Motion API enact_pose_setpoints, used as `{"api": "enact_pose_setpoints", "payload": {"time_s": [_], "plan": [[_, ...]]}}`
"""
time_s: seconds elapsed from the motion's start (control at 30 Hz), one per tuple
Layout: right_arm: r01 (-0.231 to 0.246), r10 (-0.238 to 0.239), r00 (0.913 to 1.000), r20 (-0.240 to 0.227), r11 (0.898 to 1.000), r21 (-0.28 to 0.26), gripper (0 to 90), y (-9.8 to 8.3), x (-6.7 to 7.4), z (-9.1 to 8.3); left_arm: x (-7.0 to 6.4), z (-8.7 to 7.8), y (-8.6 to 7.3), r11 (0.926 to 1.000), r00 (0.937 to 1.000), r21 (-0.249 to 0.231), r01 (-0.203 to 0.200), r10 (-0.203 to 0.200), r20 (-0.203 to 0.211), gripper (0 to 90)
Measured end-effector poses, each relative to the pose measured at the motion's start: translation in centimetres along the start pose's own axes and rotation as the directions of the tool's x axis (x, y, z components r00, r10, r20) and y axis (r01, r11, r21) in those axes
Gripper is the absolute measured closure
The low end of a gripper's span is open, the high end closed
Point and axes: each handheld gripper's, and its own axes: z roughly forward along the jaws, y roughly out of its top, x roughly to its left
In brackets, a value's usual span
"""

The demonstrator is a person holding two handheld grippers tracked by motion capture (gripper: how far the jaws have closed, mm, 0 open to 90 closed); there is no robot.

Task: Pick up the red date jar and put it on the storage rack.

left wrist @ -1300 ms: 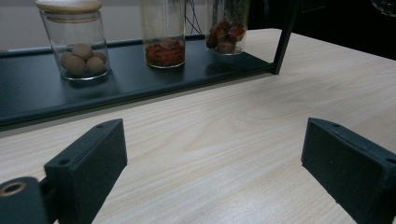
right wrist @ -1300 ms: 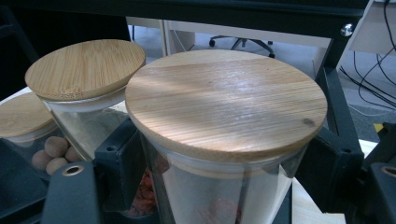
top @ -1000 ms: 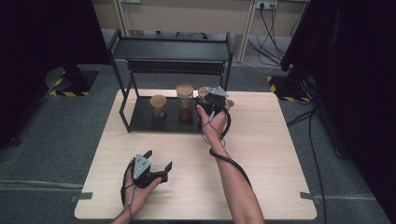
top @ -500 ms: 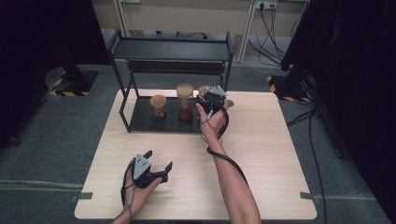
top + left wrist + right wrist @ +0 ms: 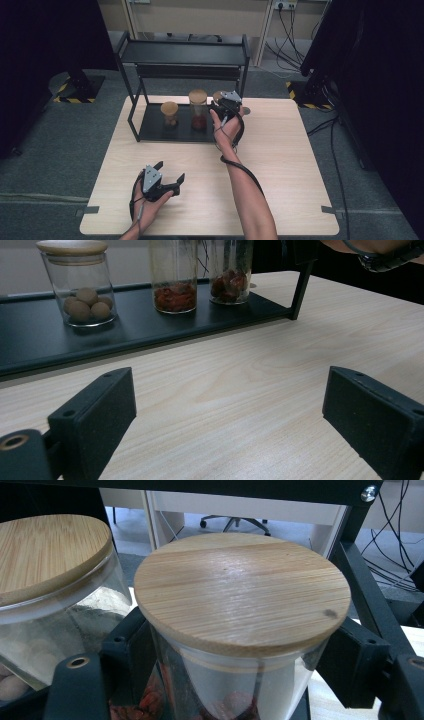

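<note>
- The right gripper (image 5: 235,680) was clamped just under the bamboo lid (image 5: 242,592) of the rightmost glass jar (image 5: 225,690), upright on the black rack's lower shelf (image 5: 150,129).
- The left gripper (image 5: 167,181) was held wide open and empty, well apart from it.

We see a clear glass jar (image 5: 240,680) with a round, flat bamboo lid (image 5: 242,592), standing upright at the right end of the black rack's bottom shelf (image 5: 150,129), at about 1 o'clock from the table's middle. Dark red, wrinkled fruits lie in its bottom. It stands just beside a taller jar (image 5: 198,110) of red pieces at its 9 o'clock, and the right gripper's (image 5: 240,655) black pads clamp its glass wall just under the lid.
</note>
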Motion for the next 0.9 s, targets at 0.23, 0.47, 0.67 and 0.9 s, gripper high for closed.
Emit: {"api": "enact_pose_setpoints", "payload": {"time_s": [0.23,0.47,0.67,0.9], "plan": [[0.012,-0.012,0.9999,-0.001,1.0,-0.006,25.4,-0.19,0.1,-0.08,-0.04,0.01,0.0,1.0,1.0,-0.001,-0.002,0.002,-0.001,6.3],[0.018,-0.018,0.9998,-0.007,1.0,-0.012,25.3,-0.51,0.15,-0.23,-0.1,0.01,-0.01,1.0,1.0,-0.002,-0.004,0.004,-0.001,6.3],[0.026,-0.026,0.9996,-0.013,1.0,-0.001,24.9,-0.37,0.1,-0.23,-0.11,0.02,0.0,1.0,1.0,-0.001,-0.003,0.003,0.001,6.3],[0.016,-0.016,0.9996,-0.025,1.0,0.002,18.5,-0.29,0.1,-0.37,-0.12,0.02,0.0,1.0,1.0,-0.001,-0.002,0.002,0.001,6.3]]}}
